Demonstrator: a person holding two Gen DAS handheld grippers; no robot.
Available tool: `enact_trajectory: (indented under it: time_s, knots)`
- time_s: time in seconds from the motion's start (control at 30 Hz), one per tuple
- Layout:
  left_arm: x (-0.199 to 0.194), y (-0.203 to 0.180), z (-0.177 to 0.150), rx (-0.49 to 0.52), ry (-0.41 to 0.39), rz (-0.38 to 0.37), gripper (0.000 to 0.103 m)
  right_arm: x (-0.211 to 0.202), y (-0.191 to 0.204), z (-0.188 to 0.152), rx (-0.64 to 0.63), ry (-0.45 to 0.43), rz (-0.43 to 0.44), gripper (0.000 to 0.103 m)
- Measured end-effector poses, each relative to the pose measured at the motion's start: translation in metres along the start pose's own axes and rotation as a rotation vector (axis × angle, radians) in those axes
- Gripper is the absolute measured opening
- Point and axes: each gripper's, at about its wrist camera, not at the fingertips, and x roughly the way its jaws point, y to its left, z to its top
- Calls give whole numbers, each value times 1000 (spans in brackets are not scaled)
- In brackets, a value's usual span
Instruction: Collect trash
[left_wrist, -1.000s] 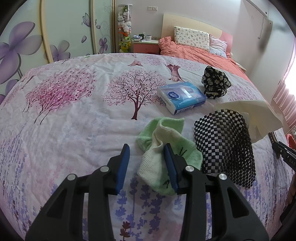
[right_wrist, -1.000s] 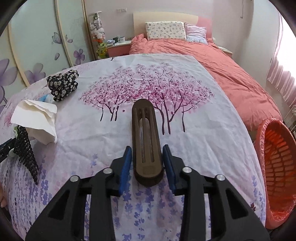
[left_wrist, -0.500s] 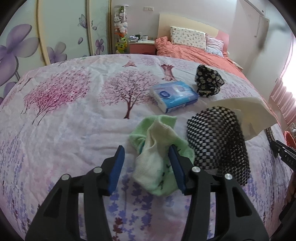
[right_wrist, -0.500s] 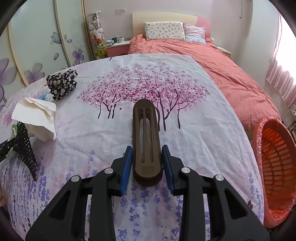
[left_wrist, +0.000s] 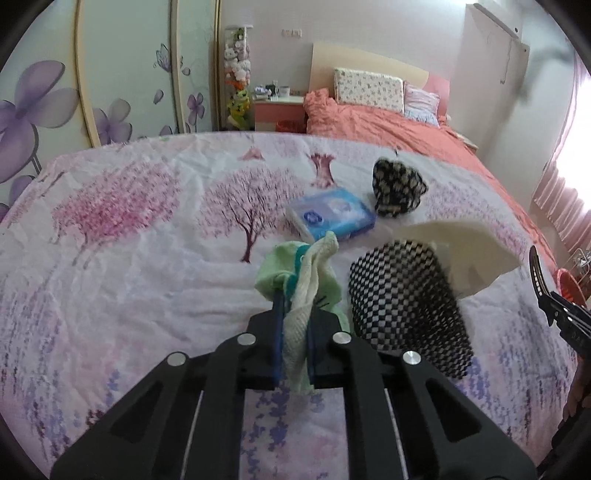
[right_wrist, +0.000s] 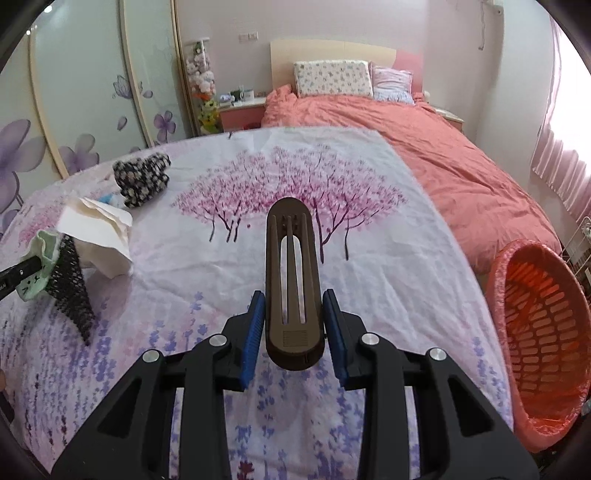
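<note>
My left gripper (left_wrist: 294, 325) is shut on a green and cream cloth (left_wrist: 308, 280), which hangs bunched between the blue pads, lifted a little off the flowered bedspread (left_wrist: 129, 266). The same cloth (right_wrist: 38, 254) shows at the far left of the right wrist view. My right gripper (right_wrist: 294, 319) is shut on a long brown slotted holder (right_wrist: 291, 258) that points away from me above the spread. An orange basket (right_wrist: 543, 339) lined with a thin bag stands on the floor at the right.
A black-and-white checkered mesh piece (left_wrist: 406, 306) lies just right of the cloth, with crumpled white paper (left_wrist: 469, 251) behind it. Farther back are a blue tissue pack (left_wrist: 332, 216) and a black floral fabric bundle (left_wrist: 397, 190). A second bed with a coral cover (right_wrist: 424, 155) lies beyond.
The left jaws spread slightly, then closed on the green cloth and lifted it, bunching it upward. The right gripper kept still with the brown holder.
</note>
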Motion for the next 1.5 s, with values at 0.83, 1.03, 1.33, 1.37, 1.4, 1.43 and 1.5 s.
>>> enact_trajectory:
  time_s: [0.83, 1.03, 1.33, 1.37, 1.4, 1.43, 1.5]
  knots:
    - [-113, -181, 24, 197, -172, -294, 11, -121, -71, -12, 176, -302, -61, 33]
    - [-108, -243, 18, 238, -141, -417, 11, -137, -104, -21, 239, -342, -109, 33]
    - [-94, -344, -2, 325, -78, -568, 11, -141, -162, -39, 338, -361, -202, 33]
    - [-90, -356, -5, 337, -68, -583, 11, -140, -168, -41, 349, -361, -210, 33]
    - [-87, -365, -7, 347, -60, -594, 11, -139, -175, -42, 363, -360, -220, 33]
    - [-83, -376, -9, 359, -51, -608, 11, -137, -182, -43, 378, -359, -227, 33]
    - [-75, -394, -13, 378, -36, -630, 11, -134, -194, -46, 404, -354, -238, 33]
